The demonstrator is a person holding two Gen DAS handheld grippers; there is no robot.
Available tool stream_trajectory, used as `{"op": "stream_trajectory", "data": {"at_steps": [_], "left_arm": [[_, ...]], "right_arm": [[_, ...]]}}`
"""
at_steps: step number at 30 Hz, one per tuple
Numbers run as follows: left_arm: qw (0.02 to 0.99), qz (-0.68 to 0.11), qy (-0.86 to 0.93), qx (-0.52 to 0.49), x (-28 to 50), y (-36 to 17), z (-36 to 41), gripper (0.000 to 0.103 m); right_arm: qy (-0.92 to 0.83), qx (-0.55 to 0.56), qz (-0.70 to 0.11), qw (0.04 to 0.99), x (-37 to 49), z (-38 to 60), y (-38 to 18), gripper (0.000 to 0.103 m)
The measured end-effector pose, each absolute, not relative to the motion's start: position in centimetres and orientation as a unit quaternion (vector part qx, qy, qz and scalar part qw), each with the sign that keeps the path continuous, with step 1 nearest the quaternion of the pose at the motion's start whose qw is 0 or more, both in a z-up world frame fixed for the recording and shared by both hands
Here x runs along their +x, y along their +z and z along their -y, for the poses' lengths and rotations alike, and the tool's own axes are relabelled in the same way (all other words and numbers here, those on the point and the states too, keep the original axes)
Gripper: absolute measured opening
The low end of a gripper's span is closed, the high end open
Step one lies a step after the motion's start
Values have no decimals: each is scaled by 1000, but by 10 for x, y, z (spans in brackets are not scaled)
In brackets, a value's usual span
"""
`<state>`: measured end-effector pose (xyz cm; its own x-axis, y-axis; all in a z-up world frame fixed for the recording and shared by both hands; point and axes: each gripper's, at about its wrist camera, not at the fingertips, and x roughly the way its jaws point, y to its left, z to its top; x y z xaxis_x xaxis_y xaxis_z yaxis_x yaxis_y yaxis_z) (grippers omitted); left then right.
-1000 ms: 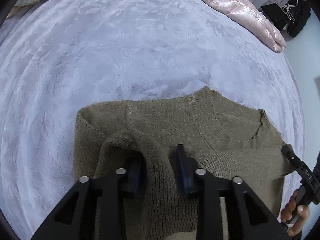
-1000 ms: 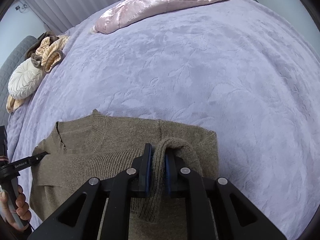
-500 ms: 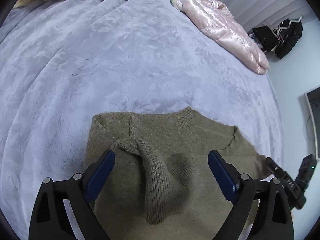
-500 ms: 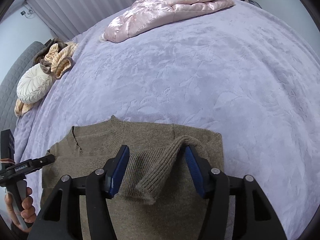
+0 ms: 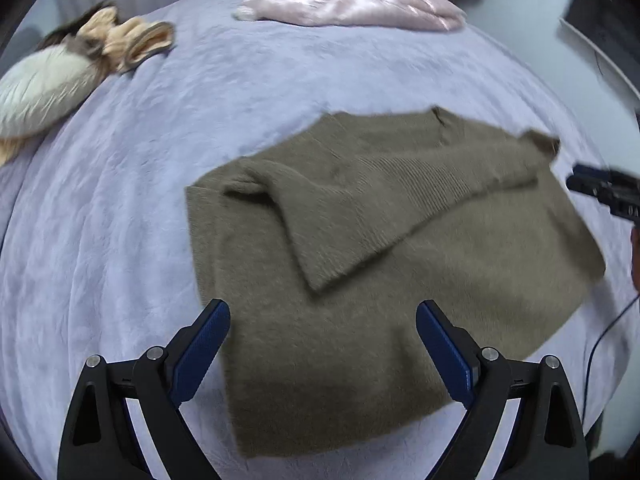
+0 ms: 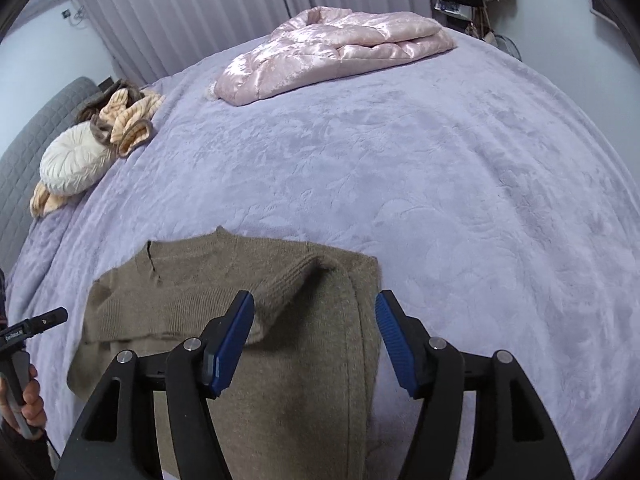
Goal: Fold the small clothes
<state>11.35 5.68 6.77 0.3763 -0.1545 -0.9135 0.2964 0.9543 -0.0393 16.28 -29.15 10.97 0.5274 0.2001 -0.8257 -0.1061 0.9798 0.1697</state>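
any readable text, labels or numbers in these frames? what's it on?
White label on the left gripper, seen at the right wrist view's left edge: too small to read.
White marks on the right gripper, at the left wrist view's right edge: blurred, unreadable.
Sweater, blanket, pink jacket: no text.

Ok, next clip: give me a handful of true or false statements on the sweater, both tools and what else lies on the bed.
1. Both sleeves of the olive sweater are folded in across its body. True.
2. The left tool is clamped on a sleeve. False: it is open and holds nothing.
3. The right tool is open above the sweater's right side. True.
4. The pink quilted jacket lies on top of the sweater. False: it lies apart, at the far side of the bed.
5. A round white cushion sits near the headboard. True.
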Motion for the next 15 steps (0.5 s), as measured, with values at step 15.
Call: {"op": "stream_trajectory", "data": {"at_steps": [15], "left_arm": [[801,-584,-133,-2,202,50,-37,95]], "right_arm": [[177,-123,-542,812,189,199,50,67]]}}
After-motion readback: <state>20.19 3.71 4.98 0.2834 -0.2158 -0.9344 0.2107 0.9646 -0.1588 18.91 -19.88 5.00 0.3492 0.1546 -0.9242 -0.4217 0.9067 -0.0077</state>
